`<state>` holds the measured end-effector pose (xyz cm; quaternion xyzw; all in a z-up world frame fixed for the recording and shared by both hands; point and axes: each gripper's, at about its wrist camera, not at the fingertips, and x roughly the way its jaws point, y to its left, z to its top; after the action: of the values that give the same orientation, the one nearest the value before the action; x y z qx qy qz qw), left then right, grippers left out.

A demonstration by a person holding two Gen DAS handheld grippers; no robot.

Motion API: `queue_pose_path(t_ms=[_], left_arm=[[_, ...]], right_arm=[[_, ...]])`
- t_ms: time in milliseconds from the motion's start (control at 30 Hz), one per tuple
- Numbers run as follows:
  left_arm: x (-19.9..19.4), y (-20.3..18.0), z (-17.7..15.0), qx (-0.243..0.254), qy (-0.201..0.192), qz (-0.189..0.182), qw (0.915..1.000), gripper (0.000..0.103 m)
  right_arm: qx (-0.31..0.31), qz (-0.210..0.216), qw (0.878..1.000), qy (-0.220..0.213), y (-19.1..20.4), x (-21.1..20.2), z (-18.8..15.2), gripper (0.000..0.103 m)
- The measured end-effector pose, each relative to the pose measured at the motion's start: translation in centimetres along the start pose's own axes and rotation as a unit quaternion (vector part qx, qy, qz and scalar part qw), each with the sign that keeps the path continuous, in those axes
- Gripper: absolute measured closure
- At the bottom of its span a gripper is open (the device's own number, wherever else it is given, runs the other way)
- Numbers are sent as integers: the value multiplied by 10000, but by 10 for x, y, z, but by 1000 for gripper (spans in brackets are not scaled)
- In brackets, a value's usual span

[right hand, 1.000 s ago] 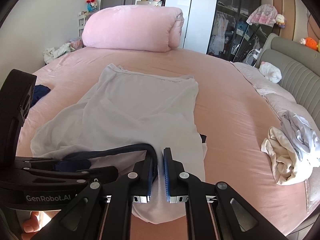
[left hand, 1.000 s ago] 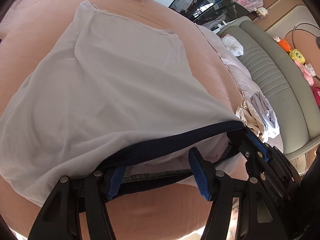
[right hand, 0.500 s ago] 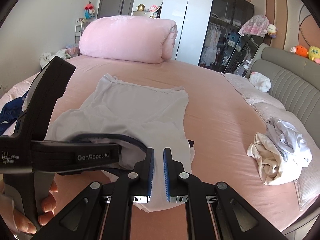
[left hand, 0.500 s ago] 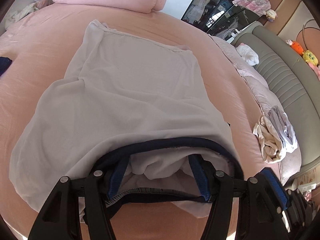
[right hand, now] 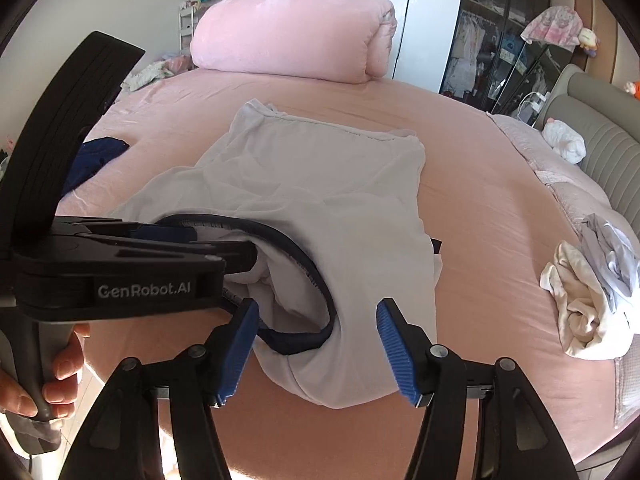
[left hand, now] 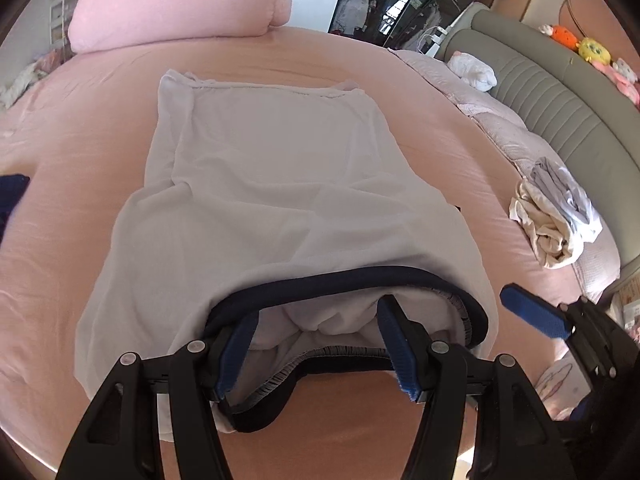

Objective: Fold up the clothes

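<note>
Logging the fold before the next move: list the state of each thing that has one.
White garment: spread flat on the bed, navy-trimmed near edge bunched up.
Left claw: open, fingers inside the garment's navy-trimmed opening.
Right claw: open, holding nothing.
Pink duvet: rolled up.
Pile of clothes: crumpled, unfolded.

Dark blue garment (right hand: 94,160) left of the tongs: mostly hidden behind left gripper (right hand: 224,256). Wardrobe contents (right hand: 496,60) far ahead, possibly clothes, indistinct.

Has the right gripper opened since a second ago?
Yes. The right gripper was shut; now its blue pads stand apart over the white navy-trimmed garment.
</note>
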<state>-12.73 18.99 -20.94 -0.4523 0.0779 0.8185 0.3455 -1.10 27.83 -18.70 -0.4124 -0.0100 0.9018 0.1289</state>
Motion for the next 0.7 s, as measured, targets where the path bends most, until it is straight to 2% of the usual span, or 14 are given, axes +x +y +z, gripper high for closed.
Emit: queue_pose_path(t_ms=[167, 300, 400, 500, 567, 700], left_arm=[[-14, 1, 3, 802, 10, 207, 9966, 44], [-17, 4, 7, 1369, 122, 253, 9902, 44], [-14, 3, 7, 2033, 325, 516, 9772, 44], [-7, -1, 8, 2645, 537, 524, 9615, 44], [2, -2, 8, 2930, 675, 559, 9521, 44], [19, -5, 10, 3311, 941, 694, 9363, 44]], right_arm=[[-230, 96, 9996, 128, 2, 12, 7, 42], [-511, 462, 9972, 286, 5, 21, 14, 42], [-660, 724, 9944, 397, 7, 28, 20, 42], [-690, 904, 9914, 649, 5, 40, 25, 42], [-805, 993, 9881, 852, 6, 49, 27, 42], [-1251, 972, 9824, 991, 15, 58, 27, 42]])
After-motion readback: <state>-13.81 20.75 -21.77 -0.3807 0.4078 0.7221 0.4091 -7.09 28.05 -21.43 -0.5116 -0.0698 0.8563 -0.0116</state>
